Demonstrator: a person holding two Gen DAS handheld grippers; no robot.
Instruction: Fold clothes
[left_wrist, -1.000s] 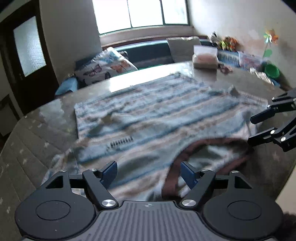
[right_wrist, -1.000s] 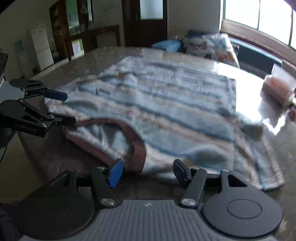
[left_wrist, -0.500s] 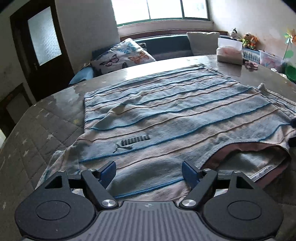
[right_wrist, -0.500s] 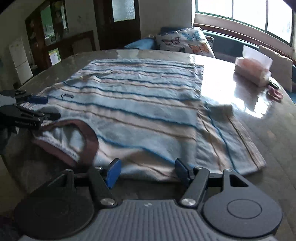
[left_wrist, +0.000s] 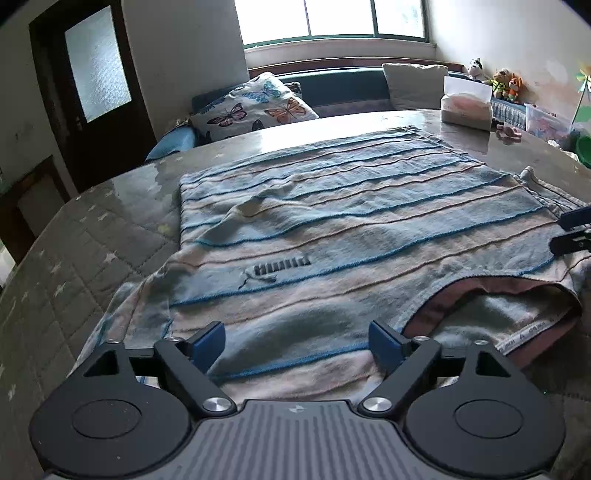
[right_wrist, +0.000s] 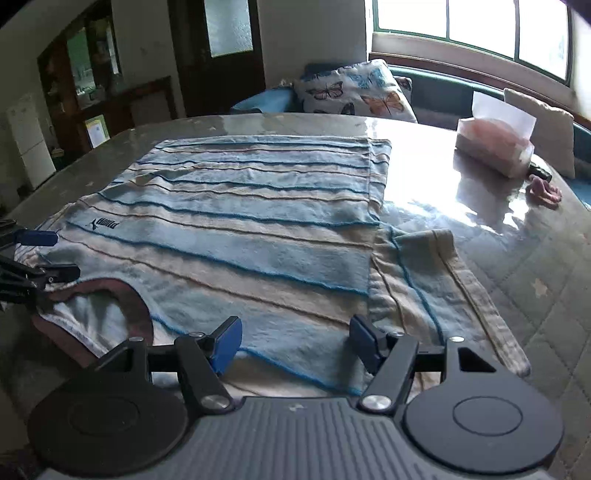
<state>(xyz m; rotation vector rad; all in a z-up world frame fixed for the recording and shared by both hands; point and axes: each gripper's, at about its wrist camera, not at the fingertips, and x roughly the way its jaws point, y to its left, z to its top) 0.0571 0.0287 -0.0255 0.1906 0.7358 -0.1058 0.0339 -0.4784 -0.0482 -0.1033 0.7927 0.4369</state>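
While the striped T-shirt (left_wrist: 351, 236) lies flat on the quilted table (left_wrist: 92, 258), its brown-edged collar (left_wrist: 491, 295) points toward both grippers and its hem toward the window end, so its long axis runs straight away from the fingers; the left gripper (left_wrist: 297, 341) hangs spread wide over the near shoulder, pinching nothing, with the left sleeve (left_wrist: 122, 310) draping off to its left and the small chest logo (left_wrist: 277, 267) just ahead; the right gripper (right_wrist: 295, 343) is likewise spread and empty above the near edge, collar to its left, right sleeve (right_wrist: 436, 288) fanned out to its right; far ahead on the right, a tissue pack (right_wrist: 495, 147) holds a white sheet sticking up from its top.
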